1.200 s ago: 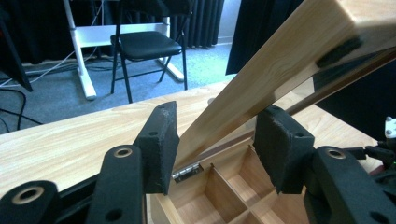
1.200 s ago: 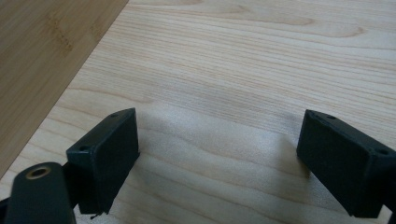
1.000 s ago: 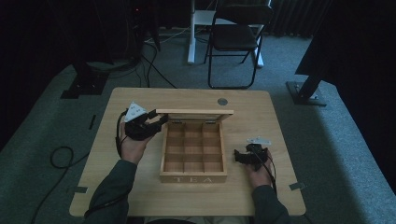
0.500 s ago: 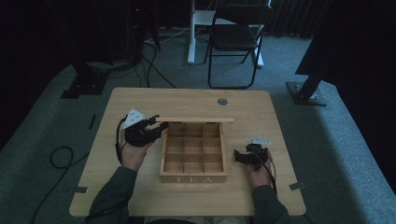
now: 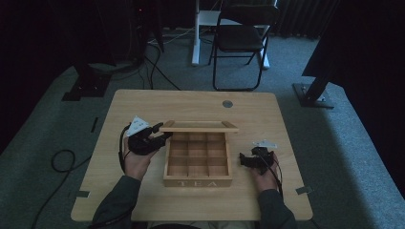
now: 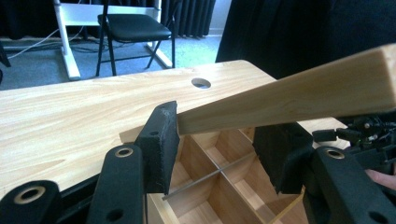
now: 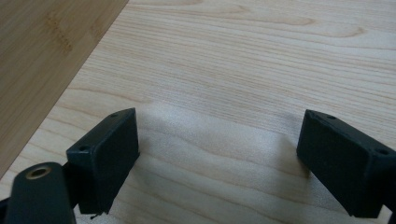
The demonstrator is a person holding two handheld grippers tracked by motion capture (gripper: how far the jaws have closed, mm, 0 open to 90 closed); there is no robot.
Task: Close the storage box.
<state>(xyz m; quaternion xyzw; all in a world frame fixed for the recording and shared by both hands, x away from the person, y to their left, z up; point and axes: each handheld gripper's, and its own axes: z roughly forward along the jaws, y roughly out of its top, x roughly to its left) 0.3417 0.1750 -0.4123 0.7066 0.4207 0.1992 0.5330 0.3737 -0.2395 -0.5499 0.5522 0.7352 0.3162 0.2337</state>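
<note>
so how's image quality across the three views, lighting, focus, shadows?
High view: dim, dark surroundings, the light wooden table and wooden compartmented tea box readable, left gripper murky. Left gripper view: brighter, the box's wooden lid edge soft up close, the black folding chair behind fairly sharp. Right gripper view: evenly lit, table grain crisp, soft shadow between the right gripper jaws.

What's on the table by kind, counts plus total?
Wooden tea box with hinged lid partly raised: 1
Handheld grippers: 2, left gripper at the lid's end, right gripper resting on the table beside the box
Total: 3
</note>
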